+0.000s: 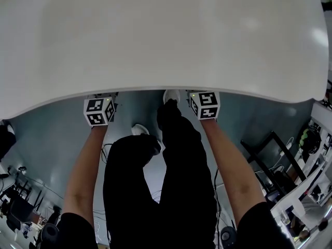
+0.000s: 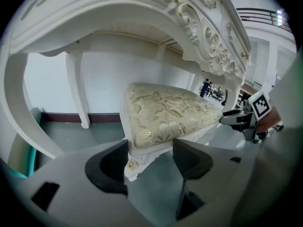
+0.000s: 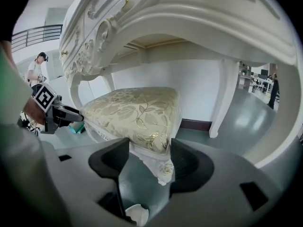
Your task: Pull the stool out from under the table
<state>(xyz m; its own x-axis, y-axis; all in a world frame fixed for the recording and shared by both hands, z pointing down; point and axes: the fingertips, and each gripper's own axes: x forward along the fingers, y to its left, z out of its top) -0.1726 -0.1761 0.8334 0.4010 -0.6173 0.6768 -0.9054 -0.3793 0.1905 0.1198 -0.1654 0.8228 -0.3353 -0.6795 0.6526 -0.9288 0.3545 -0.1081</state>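
Left gripper: jaws spread wide. A carved corner of the stool stands between them, close to the left-hand jaw, with a clear gap to the other. Nothing is pinched.
Right gripper: jaws also spread. The other front corner sits between them, close by the right-hand jaw, not clamped.
Stool: just ahead of both pairs of jaws, tucked under the table between its legs.
Risk, grip: if I close only on these tapering carved corners, I think the jaws could slide off once I pull.
Risk, pull: if one hand leads, the stool would likely swing and knock a table leg out to the side of the jaws.
Risk, path: my shoes stand between and behind the jaws, where the stool must come.
Head view only: the table's top, both grippers at its edge and my legs. The stool is wholly hidden.
Gripper views only: the seat, its corners and the jaw gaps. Each also shows the other gripper across the seat.
Far, right gripper view: a person beyond the table's end.
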